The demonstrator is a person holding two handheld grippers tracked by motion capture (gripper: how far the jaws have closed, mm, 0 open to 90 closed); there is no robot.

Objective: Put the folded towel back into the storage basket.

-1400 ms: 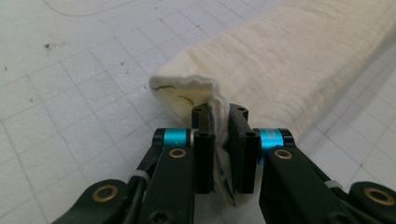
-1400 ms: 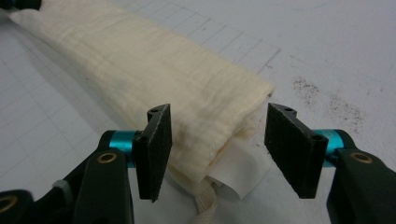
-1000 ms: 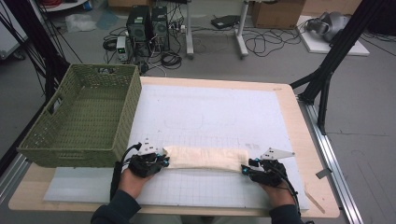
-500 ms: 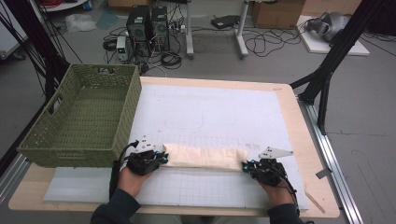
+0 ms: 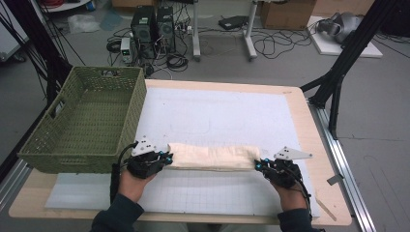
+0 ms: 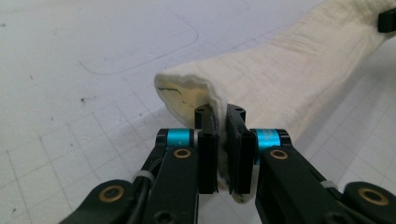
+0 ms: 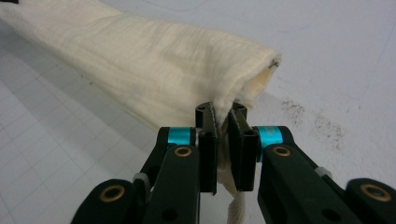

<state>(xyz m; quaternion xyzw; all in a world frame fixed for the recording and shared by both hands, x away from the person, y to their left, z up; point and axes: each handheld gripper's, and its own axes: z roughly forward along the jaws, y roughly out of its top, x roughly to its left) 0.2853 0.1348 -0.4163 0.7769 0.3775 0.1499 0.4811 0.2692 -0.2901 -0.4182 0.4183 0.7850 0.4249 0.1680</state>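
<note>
Now we have the cream cloth [image 5: 212, 157] stretched across the near desk [image 5: 309, 125], left tool [image 6: 223, 140] and right tool [image 7: 223, 140] each pinching an end. We should lift both ends evenly, keeping it taut, toward the green basket [image 5: 82, 121].

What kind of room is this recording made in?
Most likely a lab or workshop: computer towers and loose cables sit on the floor behind the table, with black rig struts alongside it.

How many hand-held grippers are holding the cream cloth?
2. The left hand-held gripper is shut on the left end of the cream cloth; the right hand-held gripper is shut on its right end.
</note>
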